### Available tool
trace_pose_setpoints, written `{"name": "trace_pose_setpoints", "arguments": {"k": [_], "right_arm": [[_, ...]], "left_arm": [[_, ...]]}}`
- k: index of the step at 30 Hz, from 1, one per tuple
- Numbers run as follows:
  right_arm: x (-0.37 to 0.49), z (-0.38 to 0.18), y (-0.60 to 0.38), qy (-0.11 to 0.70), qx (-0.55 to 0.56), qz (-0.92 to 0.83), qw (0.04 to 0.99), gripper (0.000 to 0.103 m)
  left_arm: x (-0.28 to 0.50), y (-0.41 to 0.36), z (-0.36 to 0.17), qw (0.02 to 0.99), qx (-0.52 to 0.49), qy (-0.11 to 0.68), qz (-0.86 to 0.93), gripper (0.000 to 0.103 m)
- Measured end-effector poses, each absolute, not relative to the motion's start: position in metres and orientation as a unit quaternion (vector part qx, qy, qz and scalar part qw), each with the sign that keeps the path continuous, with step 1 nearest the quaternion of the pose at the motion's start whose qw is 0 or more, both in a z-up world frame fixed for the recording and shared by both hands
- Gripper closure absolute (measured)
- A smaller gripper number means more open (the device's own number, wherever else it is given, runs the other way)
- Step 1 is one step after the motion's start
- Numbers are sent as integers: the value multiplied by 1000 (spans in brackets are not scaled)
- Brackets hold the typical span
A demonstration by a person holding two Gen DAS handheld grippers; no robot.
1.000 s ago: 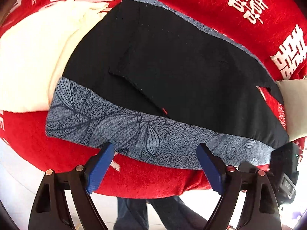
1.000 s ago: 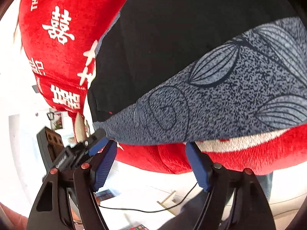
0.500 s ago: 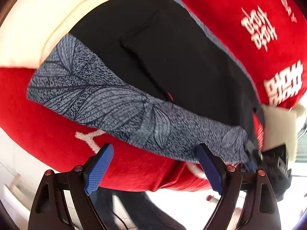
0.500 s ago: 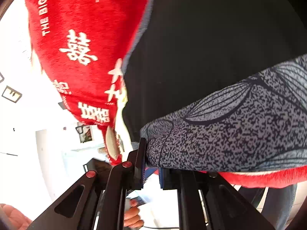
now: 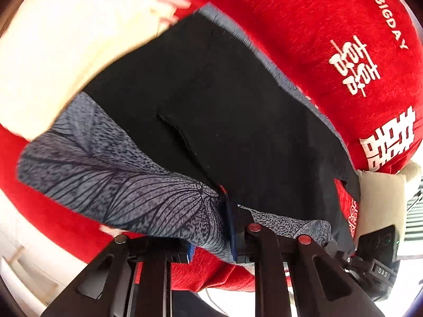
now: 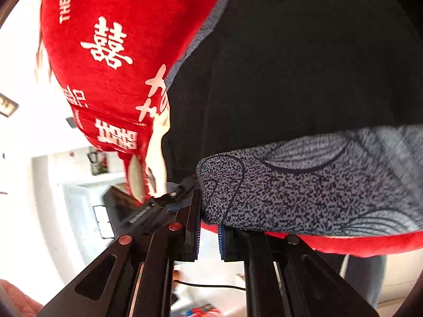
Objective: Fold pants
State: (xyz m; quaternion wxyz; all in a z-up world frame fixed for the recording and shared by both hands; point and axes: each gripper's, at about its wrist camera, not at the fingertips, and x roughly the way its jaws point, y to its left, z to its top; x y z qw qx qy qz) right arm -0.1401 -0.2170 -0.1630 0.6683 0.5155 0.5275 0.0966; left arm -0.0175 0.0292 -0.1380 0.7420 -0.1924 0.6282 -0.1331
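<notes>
Black pants with a grey leaf-printed waistband (image 5: 238, 111) spread flat across the middle of the left wrist frame, on a red plush blanket with white Chinese characters (image 5: 330, 26). Grey printed band running from centre left down to lower right, along the near edge of the blanket. Left gripper (image 5: 211, 232) at lower centre, blue pads pressed together and pinching that grey band, cloth bunched between them. Cream-coloured cloth (image 5: 58, 52) at upper left, just beside the black fabric and lying on the blanket. Pale beige cushion (image 5: 380, 198) at the right edge, beside the pants' far corner. Dark body of the other gripper visible at lower right.

In the right wrist frame, the same pants (image 6: 304, 66) filling the upper right, grey printed band crossing the lower right. Right gripper (image 6: 208, 235) at lower centre, pads drawn close with a narrow slot between them, clamped on the rounded corner of the grey band just above. Red blanket (image 6: 105, 39) at upper left, folding over its edge. White room blurred at the left, black cable (image 6: 206, 286) on the floor below.
</notes>
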Motion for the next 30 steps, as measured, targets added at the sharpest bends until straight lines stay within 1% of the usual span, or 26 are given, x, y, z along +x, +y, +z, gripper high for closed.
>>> {"name": "trace_pose_setpoints", "arguments": {"k": [4, 7, 9, 12, 16, 20, 23, 24, 27, 28, 29, 30], "right_arm": [[-110, -121, -222, 544, 430, 116, 711, 92], [-79, -97, -231, 548, 387, 128, 730, 92], [-49, -87, -243, 551, 364, 130, 739, 92], [-10, -87, -259, 553, 358, 127, 742, 92], [48, -107, -279, 558, 360, 116, 739, 91], [104, -150, -284, 584, 348, 95, 727, 90], [124, -182, -289, 606, 336, 72, 717, 89], [127, -190, -290, 612, 331, 67, 715, 89], [136, -210, -295, 621, 335, 54, 706, 88], [137, -210, -297, 620, 340, 50, 705, 86], [136, -208, -297, 617, 343, 50, 706, 80], [135, -204, -297, 615, 343, 53, 707, 70]], "left_arm": [[4, 15, -98, 758, -157, 617, -143, 82], [34, 0, -78, 762, -145, 612, -155, 82], [62, -14, -74, 766, -141, 607, -161, 82], [102, -24, -74, 770, -136, 600, -167, 82], [157, -41, -95, 781, -115, 592, -163, 82], [197, -54, -129, 780, -93, 598, -160, 82], [213, -63, -153, 775, -72, 607, -162, 77], [218, -64, -161, 770, -69, 614, -163, 74], [223, -61, -167, 760, -82, 623, -167, 74], [223, -59, -163, 757, -87, 625, -170, 74], [221, -56, -157, 756, -86, 625, -174, 74], [218, -54, -149, 759, -81, 621, -176, 65]]}}
